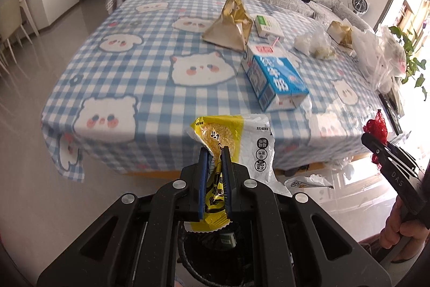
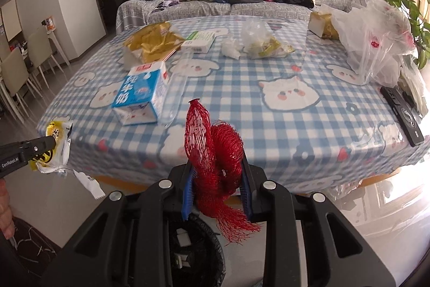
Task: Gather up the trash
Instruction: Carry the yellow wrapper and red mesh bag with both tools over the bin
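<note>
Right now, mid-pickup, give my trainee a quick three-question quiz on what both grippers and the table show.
1. True or false: the left gripper is shut on a yellow and white wrapper.
2. What does the right gripper hold? A) blue milk carton B) red mesh net C) gold bag
3. Fill in: the blue milk carton lies on its side on the ____-and-white checked tablecloth.

Key
1. True; the pads pinch the wrapper.
2. B; the red mesh net bunches between its pads, while the gold bag sits on the table.
3. blue
</note>
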### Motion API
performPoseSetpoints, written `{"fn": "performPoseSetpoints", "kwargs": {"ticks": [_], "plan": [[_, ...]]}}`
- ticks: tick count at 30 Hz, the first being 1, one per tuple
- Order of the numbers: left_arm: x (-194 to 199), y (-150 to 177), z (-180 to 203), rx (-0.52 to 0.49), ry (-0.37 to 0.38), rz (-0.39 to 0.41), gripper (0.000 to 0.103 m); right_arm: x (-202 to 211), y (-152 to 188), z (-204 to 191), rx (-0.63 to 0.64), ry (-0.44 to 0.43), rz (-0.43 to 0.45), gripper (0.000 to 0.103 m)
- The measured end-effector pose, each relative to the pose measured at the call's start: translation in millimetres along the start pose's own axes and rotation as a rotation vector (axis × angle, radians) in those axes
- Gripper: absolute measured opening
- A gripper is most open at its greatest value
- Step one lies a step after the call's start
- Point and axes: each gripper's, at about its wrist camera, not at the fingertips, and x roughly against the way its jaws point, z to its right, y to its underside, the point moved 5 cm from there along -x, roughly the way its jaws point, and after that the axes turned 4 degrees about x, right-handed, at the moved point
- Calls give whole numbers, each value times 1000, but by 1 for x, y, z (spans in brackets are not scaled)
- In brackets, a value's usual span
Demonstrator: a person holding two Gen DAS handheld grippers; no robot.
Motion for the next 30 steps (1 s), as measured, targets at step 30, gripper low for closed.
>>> {"fn": "performPoseSetpoints", "kwargs": {"ticks": [30], "plan": [[9,117,-1,-10,16,-83,9,28,97,-51,40,-18,-101,27]]}}
